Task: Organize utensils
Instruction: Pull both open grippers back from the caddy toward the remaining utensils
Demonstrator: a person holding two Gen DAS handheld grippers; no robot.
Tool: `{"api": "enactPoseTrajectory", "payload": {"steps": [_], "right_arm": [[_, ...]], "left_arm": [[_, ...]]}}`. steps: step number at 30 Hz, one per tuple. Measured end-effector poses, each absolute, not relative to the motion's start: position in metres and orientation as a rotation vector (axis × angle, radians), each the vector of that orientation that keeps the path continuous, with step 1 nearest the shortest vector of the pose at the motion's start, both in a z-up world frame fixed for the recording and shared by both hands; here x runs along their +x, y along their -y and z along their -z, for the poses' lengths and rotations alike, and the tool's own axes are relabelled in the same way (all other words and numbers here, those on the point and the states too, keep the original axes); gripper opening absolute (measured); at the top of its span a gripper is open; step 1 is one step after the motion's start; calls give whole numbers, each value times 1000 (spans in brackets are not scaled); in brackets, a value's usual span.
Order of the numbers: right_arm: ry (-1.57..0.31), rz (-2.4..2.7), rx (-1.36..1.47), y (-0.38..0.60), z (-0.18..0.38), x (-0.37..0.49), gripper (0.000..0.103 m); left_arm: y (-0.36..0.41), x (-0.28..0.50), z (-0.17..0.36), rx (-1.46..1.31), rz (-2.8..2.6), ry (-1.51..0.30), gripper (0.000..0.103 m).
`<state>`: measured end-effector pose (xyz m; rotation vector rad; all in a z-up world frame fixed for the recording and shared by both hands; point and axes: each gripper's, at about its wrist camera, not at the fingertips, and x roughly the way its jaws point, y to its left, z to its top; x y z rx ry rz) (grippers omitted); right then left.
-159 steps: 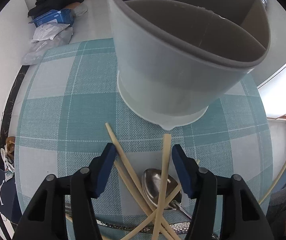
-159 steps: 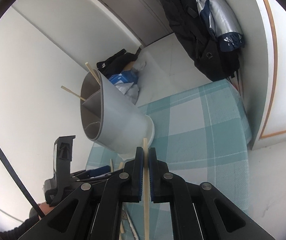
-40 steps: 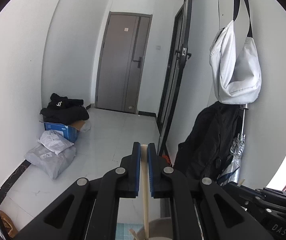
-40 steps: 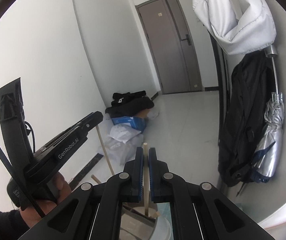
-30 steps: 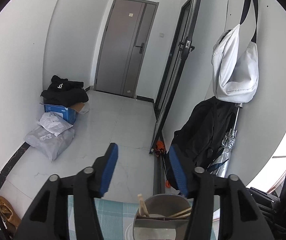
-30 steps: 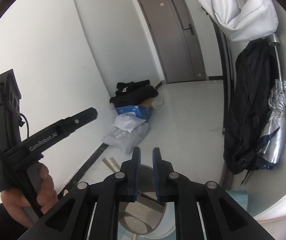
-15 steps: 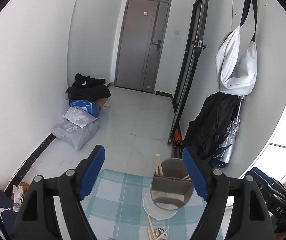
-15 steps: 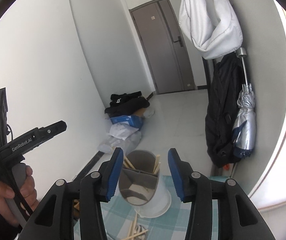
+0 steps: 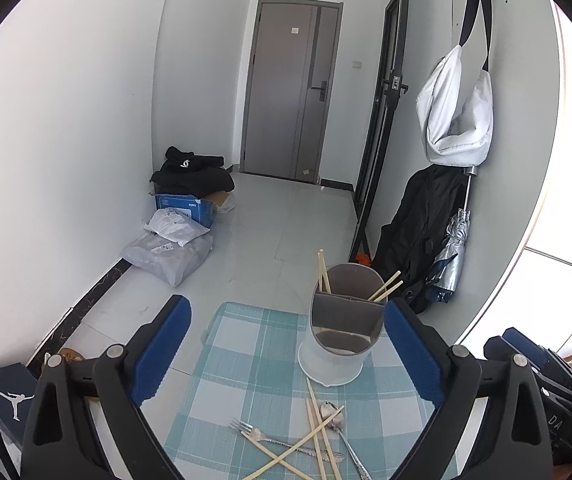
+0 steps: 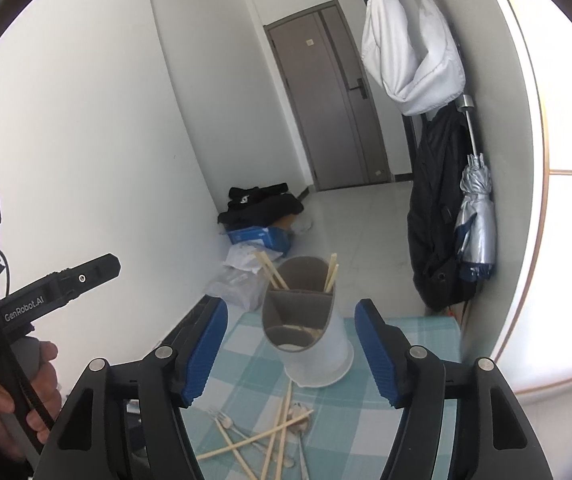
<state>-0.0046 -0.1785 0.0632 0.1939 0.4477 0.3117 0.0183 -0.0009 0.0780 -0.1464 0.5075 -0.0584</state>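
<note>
In the left wrist view, the left hand-held gripper (image 9: 286, 344) is empty, jaws opening; crossed chopsticks (image 9: 313, 432), fork (image 9: 251, 434) and spoon (image 9: 332, 412) lie on the worktop (image 9: 245, 344) before the holder (image 9: 342, 320). In the right wrist view, the right hand-held gripper (image 10: 290, 350) is likewise empty and opening. Risk: lifting one tangled chopstick may scatter the rest.

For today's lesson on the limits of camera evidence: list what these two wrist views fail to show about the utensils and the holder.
- Holder base compartments: its own walls hide what lies at the bottom, both views.
- Chopsticks and spoon on the cloth: their near ends are cut off by the bottom edge, left view.
- Fork: partly behind the right gripper's left finger, right view.
- Left gripper jaws: opening, nothing between them.
</note>
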Motion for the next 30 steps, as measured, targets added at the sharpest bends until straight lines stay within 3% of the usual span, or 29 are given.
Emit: {"api": "enactPoseTrajectory", "payload": {"steps": [10,30], "right_arm": [[-504,-296,171,171,-21,-27,72],[-839,-256,160,155,74,11,72]], "left_arm": [[-8,-7,-28,-133,64,-564,97],[-28,18,50,-219,50,-795,97]]}}
